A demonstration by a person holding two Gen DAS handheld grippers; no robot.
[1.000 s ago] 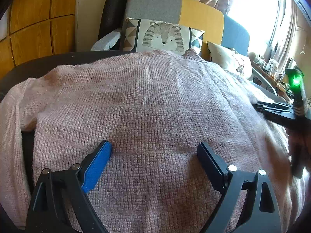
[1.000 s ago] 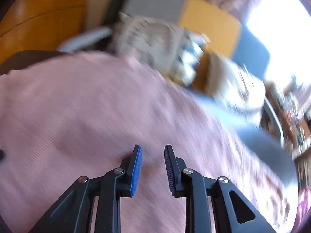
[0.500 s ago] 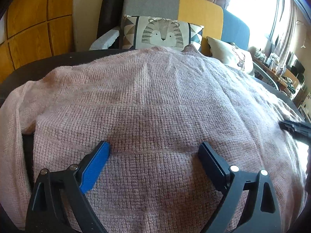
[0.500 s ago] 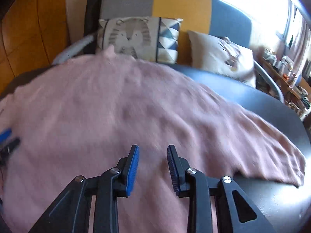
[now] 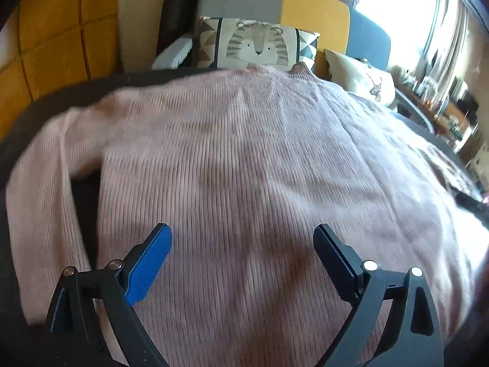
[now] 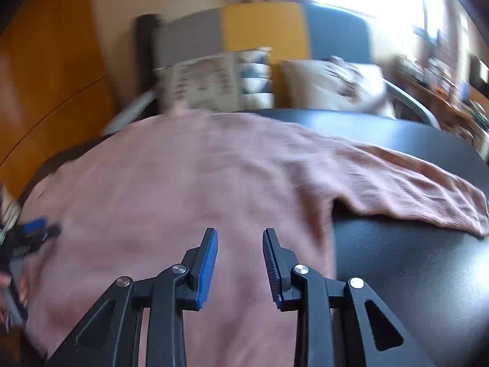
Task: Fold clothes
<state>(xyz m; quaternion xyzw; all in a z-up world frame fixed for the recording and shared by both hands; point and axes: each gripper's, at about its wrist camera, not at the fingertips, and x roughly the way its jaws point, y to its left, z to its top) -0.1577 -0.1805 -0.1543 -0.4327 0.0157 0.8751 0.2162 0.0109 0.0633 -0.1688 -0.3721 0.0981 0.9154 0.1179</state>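
Note:
A pink knit sweater (image 5: 244,159) lies spread flat on a black table (image 6: 412,281), collar at the far side. My left gripper (image 5: 243,246) hovers over the sweater's lower middle, open wide and empty. Its left sleeve (image 5: 39,202) hangs folded down along the body. My right gripper (image 6: 240,261) hovers over the body near its right side edge, its jaws a narrow gap apart with nothing between them. The right sleeve (image 6: 412,192) stretches out across the table. Each gripper shows at the edge of the other's view: left gripper (image 6: 30,234), right gripper (image 5: 469,202).
Behind the table stands a sofa (image 5: 314,15) with grey, yellow and blue back panels, a tiger cushion (image 5: 258,46) and a pale cushion (image 6: 333,82). A bright window is at the far right. Bare black tabletop shows right of the sweater.
My right gripper has swung to the right, from the sweater's middle to its right side, and its jaws stand slightly wider. My left gripper has shifted a little, still wide open.

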